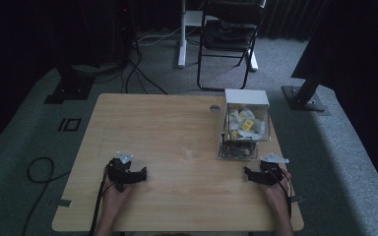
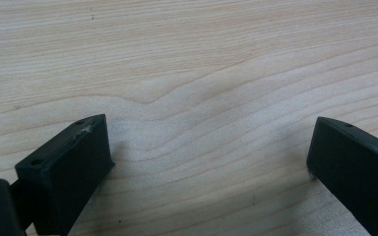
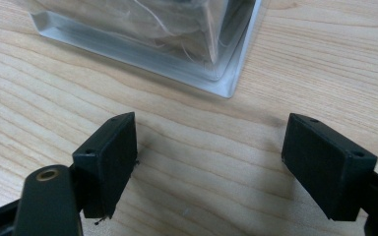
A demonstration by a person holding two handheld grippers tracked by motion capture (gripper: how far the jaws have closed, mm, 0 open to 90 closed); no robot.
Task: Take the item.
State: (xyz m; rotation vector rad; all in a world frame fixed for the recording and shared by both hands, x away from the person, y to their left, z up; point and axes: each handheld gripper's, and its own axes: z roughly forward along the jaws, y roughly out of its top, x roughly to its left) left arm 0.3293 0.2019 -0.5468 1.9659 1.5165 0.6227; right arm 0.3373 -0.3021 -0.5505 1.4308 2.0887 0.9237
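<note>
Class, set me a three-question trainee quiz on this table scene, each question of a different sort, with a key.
1. True or false: the left gripper is open above bare table.
2. Which gripper is nearer the clear box? A left B right
3. Fill in: a black folding ____ stands on the carpet beyond the table.

Key: 1 true. 2 B, the right gripper. 3 chair.
</note>
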